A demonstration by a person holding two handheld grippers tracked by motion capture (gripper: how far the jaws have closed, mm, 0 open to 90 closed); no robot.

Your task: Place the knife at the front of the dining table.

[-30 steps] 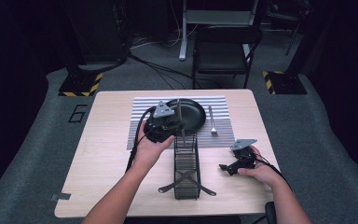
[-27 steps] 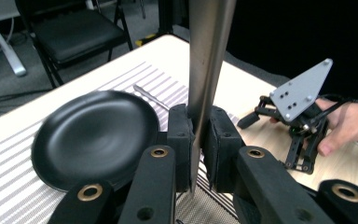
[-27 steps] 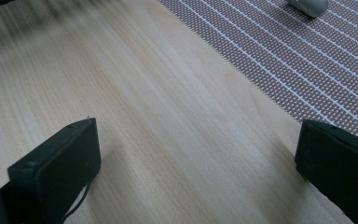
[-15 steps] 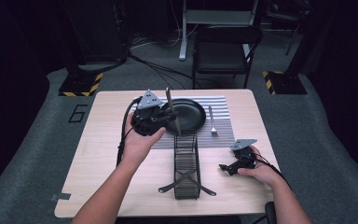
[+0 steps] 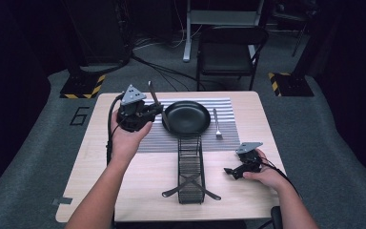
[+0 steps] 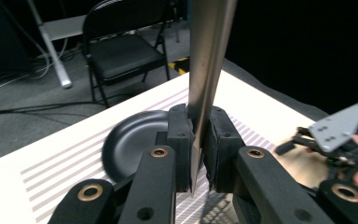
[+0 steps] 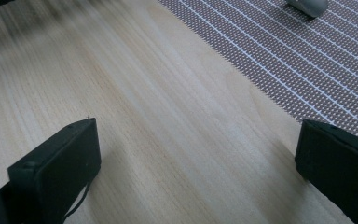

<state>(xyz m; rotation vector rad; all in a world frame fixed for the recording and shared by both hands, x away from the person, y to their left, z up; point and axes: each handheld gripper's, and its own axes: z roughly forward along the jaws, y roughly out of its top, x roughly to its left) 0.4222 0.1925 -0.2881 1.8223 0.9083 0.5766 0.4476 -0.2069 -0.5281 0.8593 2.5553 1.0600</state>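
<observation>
A black plate (image 5: 187, 117) sits on a striped placemat (image 5: 228, 107), with a fork (image 5: 216, 125) lying to its right. My left gripper (image 5: 156, 111) hovers just left of the plate, shut on a metal knife (image 5: 152, 93) that stands nearly upright. In the left gripper view the knife (image 6: 207, 70) is pinched between the pads (image 6: 179, 140), with the plate (image 6: 130, 140) behind it. My right gripper (image 5: 231, 171) rests low over the bare wood at the front right. It is open (image 7: 196, 154) with nothing between its jaws.
A long black wire-mesh holder (image 5: 191, 167) lies in front of the plate and reaches toward the table's front edge. A folding chair (image 5: 228, 52) stands beyond the far edge. The other hand's gripper (image 6: 335, 135) appears at the right of the left gripper view.
My left gripper has carried the knife from above the mesh holder, away and leftward, to the left of the plate. The right gripper has stayed put.
</observation>
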